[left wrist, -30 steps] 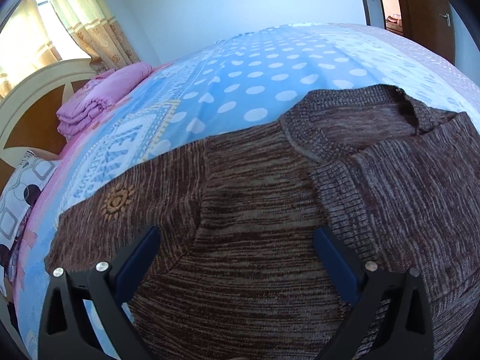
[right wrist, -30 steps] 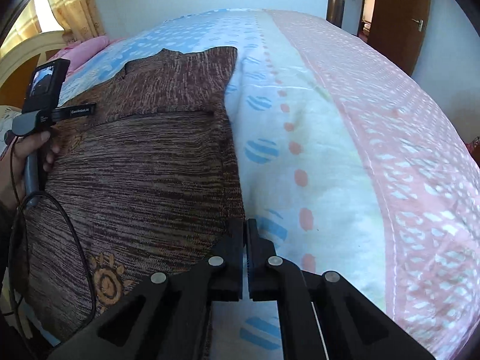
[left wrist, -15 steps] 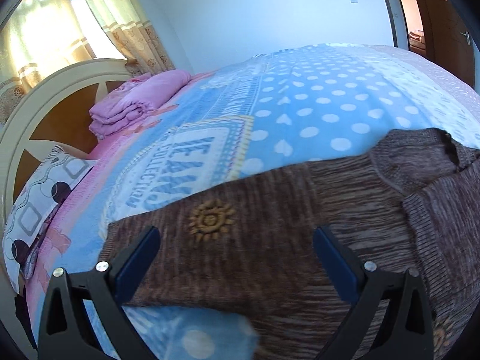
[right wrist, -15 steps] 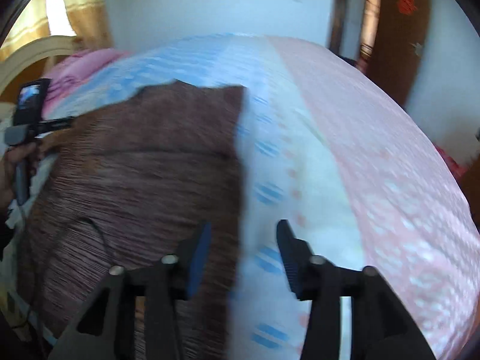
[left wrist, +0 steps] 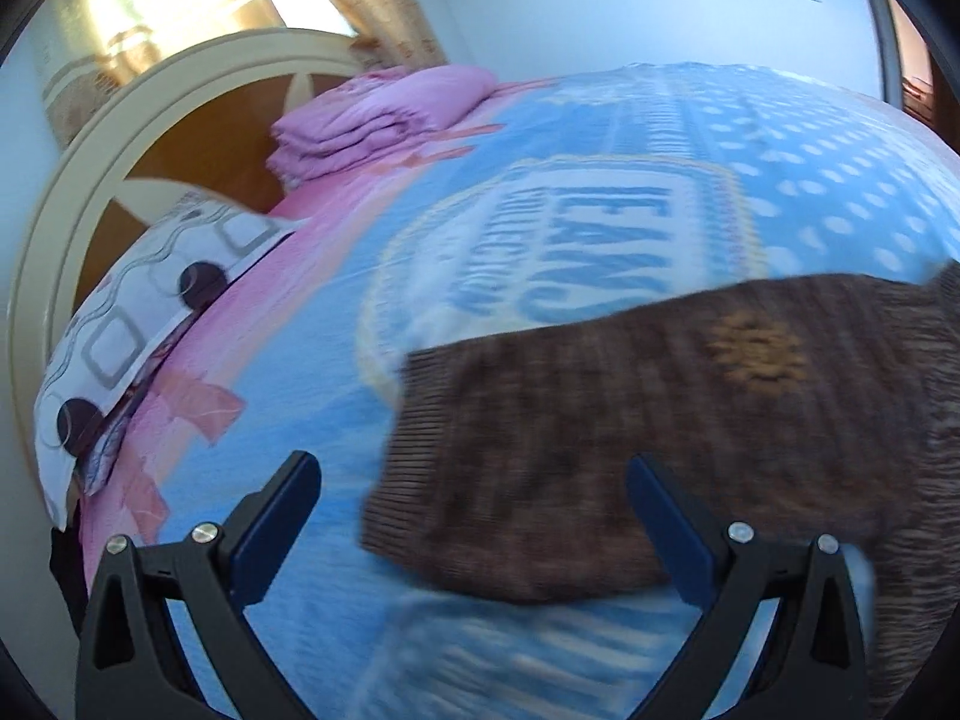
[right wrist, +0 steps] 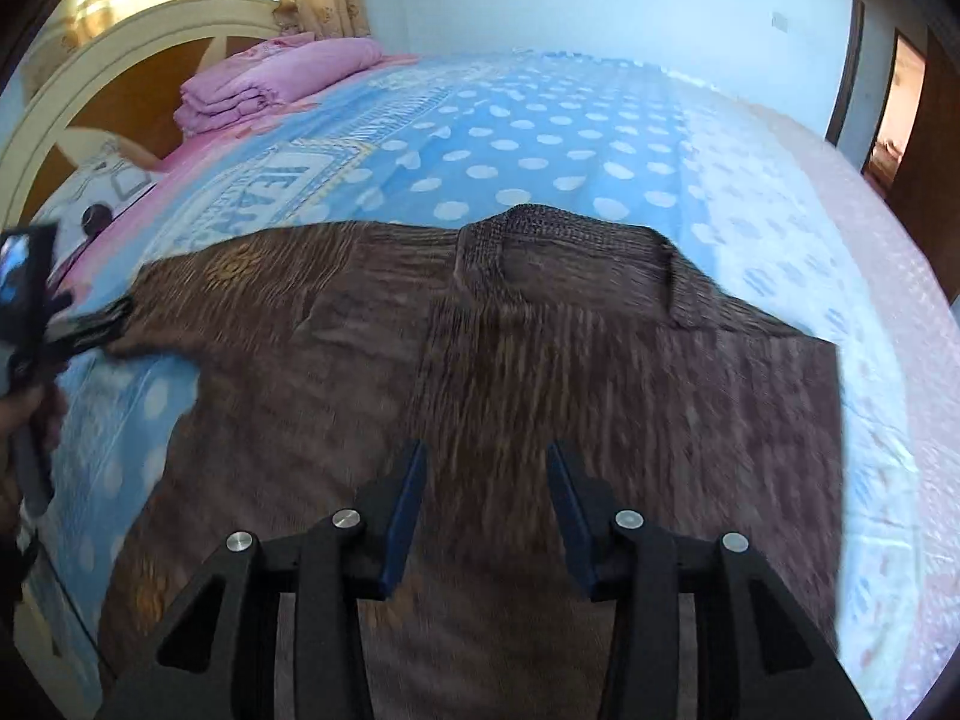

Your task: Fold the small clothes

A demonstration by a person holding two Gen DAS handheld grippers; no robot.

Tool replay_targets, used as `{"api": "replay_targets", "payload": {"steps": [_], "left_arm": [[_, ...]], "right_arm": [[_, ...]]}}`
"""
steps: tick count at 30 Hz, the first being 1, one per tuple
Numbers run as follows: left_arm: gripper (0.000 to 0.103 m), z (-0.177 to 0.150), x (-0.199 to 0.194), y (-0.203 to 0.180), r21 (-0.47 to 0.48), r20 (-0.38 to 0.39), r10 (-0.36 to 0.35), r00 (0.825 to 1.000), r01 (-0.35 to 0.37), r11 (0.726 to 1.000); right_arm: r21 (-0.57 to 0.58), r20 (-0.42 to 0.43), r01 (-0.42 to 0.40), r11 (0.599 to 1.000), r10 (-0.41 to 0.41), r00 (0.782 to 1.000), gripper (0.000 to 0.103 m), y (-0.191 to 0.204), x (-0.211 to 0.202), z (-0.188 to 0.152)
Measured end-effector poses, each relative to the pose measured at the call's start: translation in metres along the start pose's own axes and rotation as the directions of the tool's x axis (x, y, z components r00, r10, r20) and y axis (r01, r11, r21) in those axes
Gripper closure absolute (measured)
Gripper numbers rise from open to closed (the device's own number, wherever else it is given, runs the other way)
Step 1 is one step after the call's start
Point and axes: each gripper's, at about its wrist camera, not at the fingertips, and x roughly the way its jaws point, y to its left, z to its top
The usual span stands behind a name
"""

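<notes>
At the far left stood one curved headboard (left wrist: 72, 228), with one patterned pillow (left wrist: 138, 324) against it and one stack of folded pink bedding (right wrist: 270, 81) beside that. One blue dotted bedspread (right wrist: 540, 138) covered the bed.

My left hand-held gripper (left wrist: 474, 480) hung released, its two blue pads wide apart, with nothing gripped between them; below it lay the cuff end of the one spread sleeve (left wrist: 540, 468), flat on the bedspread. In the right view my left hand (right wrist: 24, 420) showed at the left edge, holding that gripper's handle, just beside the sleeve's end.

One brown knit sweater (right wrist: 600, 360) lay flat across the middle of the bed, collar toward the far side, one sun motif (left wrist: 756, 348) on the sleeve.

My right hand-held gripper (right wrist: 486, 468) hovered over the sweater's body, its jaws having just been opening from clenched and then easing in a little, parted with no cloth pinched between them.

At the right edge was one doorway (right wrist: 900, 114).
</notes>
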Motion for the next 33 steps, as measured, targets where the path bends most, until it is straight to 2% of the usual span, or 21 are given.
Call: {"api": "replay_targets", "payload": {"steps": [3,6,10,13,16,20,22,27,28,30,33], "left_arm": [[0.0,-0.002,0.022,0.029,-0.047,-0.034,0.052,0.998,-0.053,0.997],[0.0,-0.006,0.037,0.047,-0.067,-0.057,0.086,0.995,-0.089,0.994],[0.0,-0.014,0.049,0.065,-0.093,-0.093,0.081,0.992,-0.09,0.992],[0.0,-0.017,0.053,0.071,-0.124,-0.105,0.039,0.994,-0.052,0.991],[0.0,-0.02,0.053,0.071,-0.14,-0.101,0.006,0.995,-0.02,0.99],[0.0,-0.022,0.055,0.07,-0.201,-0.119,-0.073,0.99,0.048,0.978],[0.006,-0.022,0.057,0.07,-0.218,-0.123,-0.099,0.987,0.07,0.973],[0.024,-0.024,0.057,0.075,-0.309,-0.135,-0.216,0.967,0.166,0.937],[0.025,-0.024,0.055,0.076,-0.323,-0.134,-0.23,0.964,0.177,0.93],[0.025,-0.024,0.048,0.082,-0.383,-0.106,-0.3,0.948,0.239,0.892],[0.023,-0.021,0.038,0.081,-0.394,-0.081,-0.326,0.942,0.271,0.878]], "right_arm": [[0.022,-0.06,0.049,0.999,-0.048,0.997,0.065,-0.002,0.042,0.018],[0.043,-0.029,0.075,0.996,-0.074,0.997,0.066,-0.007,0.056,0.032],[0.101,-0.015,0.022,0.995,-0.02,1.0,0.066,-0.015,0.049,0.03],[0.138,0.019,-0.036,0.99,0.033,0.999,0.065,-0.022,0.021,0.011],[0.128,0.037,-0.101,0.987,0.097,0.995,0.057,-0.021,-0.007,-0.017],[0.04,0.03,-0.095,0.995,0.094,0.995,0.056,-0.012,-0.028,-0.05],[0.019,0.032,-0.099,0.995,0.099,0.995,0.056,-0.011,-0.038,-0.063],[-0.009,0.051,-0.095,0.995,0.095,0.994,0.055,-0.008,-0.051,-0.087],[-0.018,0.054,-0.09,0.996,0.091,0.994,0.055,-0.007,-0.053,-0.09],[-0.038,0.062,-0.077,0.996,0.079,0.995,0.055,-0.004,-0.056,-0.096],[-0.056,0.067,-0.077,0.995,0.081,0.994,0.054,0.0,-0.057,-0.1]]}}
